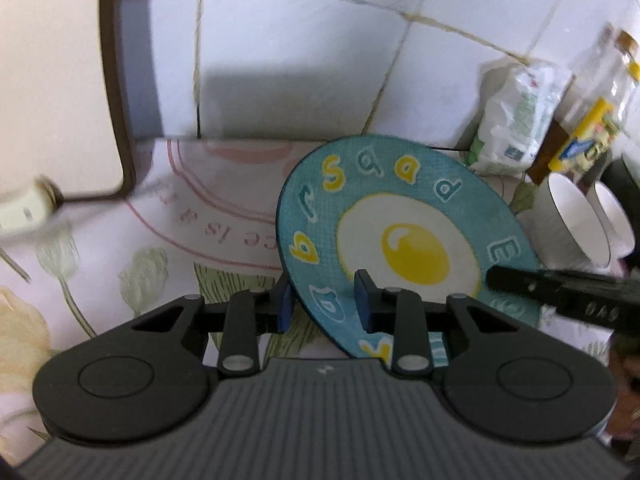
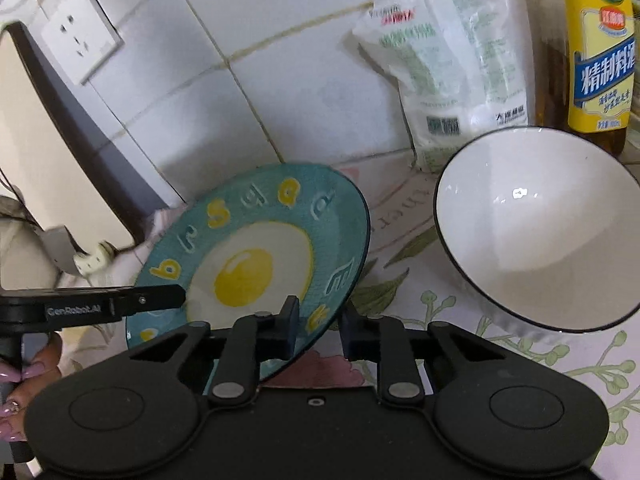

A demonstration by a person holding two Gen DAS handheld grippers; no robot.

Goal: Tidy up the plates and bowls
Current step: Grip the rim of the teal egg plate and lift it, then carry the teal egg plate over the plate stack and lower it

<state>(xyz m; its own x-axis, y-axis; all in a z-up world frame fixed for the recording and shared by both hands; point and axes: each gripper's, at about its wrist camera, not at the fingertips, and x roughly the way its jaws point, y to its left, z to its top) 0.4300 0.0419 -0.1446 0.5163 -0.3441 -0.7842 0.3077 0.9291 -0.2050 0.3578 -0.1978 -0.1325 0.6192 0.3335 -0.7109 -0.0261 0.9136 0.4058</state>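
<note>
A teal plate (image 1: 400, 216) with a fried-egg picture and coloured letters is held tilted above the flowered cloth. My left gripper (image 1: 326, 300) straddles its near-left rim, one blue pad on each side, closed on it. In the right wrist view the same plate (image 2: 256, 248) has its right rim between the pads of my right gripper (image 2: 320, 324), which looks closed on it. A white bowl with a dark rim (image 2: 536, 236) lies tipped on its side to the right; white bowls (image 1: 576, 220) also show in the left wrist view.
A white tiled wall is close behind. A beige appliance with a dark edge (image 1: 60, 80) stands left, its plug (image 1: 24, 212) beside it. A white packet (image 2: 452, 60) and a yellow-labelled bottle (image 2: 600, 48) stand at the back right. A wall socket (image 2: 80, 40) is upper left.
</note>
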